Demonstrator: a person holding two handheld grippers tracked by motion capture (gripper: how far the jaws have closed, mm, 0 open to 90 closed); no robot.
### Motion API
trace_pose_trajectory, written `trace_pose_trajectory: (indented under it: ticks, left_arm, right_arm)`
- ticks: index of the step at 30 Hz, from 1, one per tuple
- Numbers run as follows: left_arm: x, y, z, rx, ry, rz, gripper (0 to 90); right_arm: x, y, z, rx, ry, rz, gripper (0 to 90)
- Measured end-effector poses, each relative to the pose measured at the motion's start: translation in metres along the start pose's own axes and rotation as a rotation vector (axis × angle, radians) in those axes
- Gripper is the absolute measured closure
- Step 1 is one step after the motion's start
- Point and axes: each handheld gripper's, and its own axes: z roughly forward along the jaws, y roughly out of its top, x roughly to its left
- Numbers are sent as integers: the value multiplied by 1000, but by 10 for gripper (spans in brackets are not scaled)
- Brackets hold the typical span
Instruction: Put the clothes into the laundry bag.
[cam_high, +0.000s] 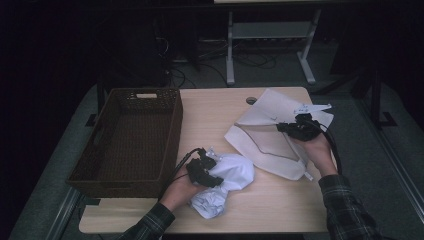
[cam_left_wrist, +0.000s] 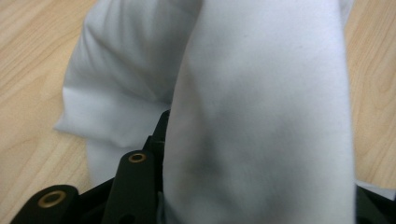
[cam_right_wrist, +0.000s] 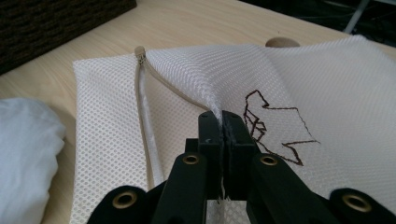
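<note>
A crumpled white cloth lies at the front middle of the wooden table. My left gripper is shut on it, and a thick fold of cloth runs up between the jaws, beside one black finger. To the right lies a white mesh zip bag with a brown stitched motif. My right gripper is shut on the bag's upper mesh layer, pinching it up into a ridge beside the beige zipper.
A dark wicker basket stands empty on the table's left side, its corner also showing in the right gripper view. A round cable hole sits at the far edge behind the bag. Desk legs and cables lie on the floor beyond.
</note>
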Motion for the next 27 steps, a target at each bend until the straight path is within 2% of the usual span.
trace_pose_trajectory:
  ticks: [6, 9, 18, 27]
  left_arm:
    - [1, 1, -3, -9, -18, -3, 640]
    - [2, 3, -9, -22, -49, -6, 646]
    - [-4, 8, -20, -40, -43, 36, 648]
    - [-9, 13, -32, -68, -34, 64, 648]
  right_arm:
    - [6, 2, 1, 5, 5, -17, 871]
    - [8, 2, 3, 17, 5, -31, 871]
    - [11, 1, 3, 30, 16, -40, 871]
    - [23, 1, 5, 50, 32, -73, 871]
